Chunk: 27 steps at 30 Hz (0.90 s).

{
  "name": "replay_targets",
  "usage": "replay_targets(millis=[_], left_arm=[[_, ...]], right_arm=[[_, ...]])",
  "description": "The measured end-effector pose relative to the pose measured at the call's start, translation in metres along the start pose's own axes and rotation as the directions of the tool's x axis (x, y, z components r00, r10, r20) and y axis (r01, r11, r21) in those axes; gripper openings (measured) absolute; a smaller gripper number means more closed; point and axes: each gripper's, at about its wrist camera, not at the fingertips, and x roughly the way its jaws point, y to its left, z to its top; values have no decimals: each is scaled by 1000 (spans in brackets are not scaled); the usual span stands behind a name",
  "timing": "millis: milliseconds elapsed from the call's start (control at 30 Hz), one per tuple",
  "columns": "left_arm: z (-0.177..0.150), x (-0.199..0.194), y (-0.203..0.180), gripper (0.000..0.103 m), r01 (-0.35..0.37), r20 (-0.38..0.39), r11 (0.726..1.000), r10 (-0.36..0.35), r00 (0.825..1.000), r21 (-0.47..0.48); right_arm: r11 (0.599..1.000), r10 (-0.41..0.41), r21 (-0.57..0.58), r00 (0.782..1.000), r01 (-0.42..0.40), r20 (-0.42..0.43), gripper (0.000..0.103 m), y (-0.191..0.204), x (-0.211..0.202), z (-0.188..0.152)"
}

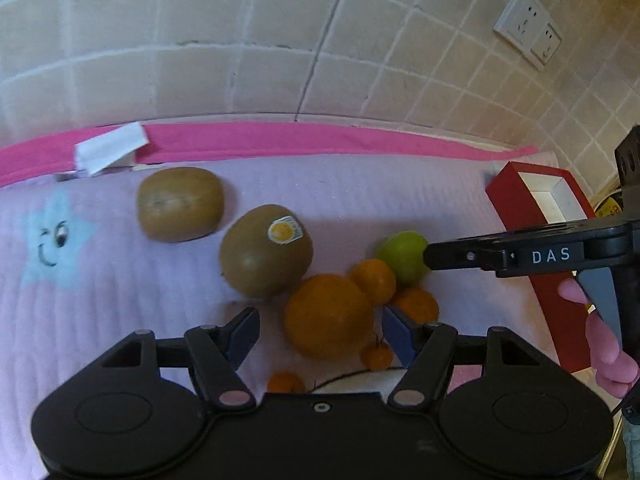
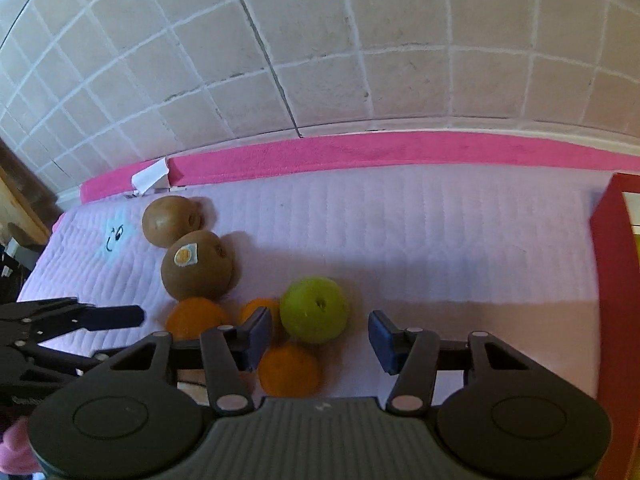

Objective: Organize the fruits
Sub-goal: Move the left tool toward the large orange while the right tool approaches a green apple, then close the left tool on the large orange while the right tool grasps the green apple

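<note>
Two brown kiwis, one bare (image 1: 180, 204) and one stickered (image 1: 266, 251), lie side by side on the pale quilted mat, with a large orange (image 1: 329, 316), several smaller oranges (image 1: 374, 281) and a green apple (image 2: 314, 310) clustered touching just beside them.

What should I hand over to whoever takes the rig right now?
Left gripper: open, empty, straddling the big orange.
Right gripper: open, empty, green apple between its fingers but not pinched.
Two kiwis and small oranges are loose on the pink mat.
Red box at the mat's right edge; its visible part looks empty.
Done: nothing sorted.
Left: every fruit.
</note>
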Motion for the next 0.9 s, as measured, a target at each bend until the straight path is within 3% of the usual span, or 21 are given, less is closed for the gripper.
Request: replay_targets(millis=[467,567,900], left_arm=[[4,27,-3,80,13,-35,1000,-13,999,-6],[3,32,-3,68,12,-42,1000,-13,999,-17],[-1,29,0,68,11,-35,1000,-12,999,-20]], right_arm=[[999,29,28,999,-29,-30,55,-7,23,10],[998,46,44,998,-44,-38,54,-7,26,10],[995,77,63,996,-74,-53,48,-7,34,10]])
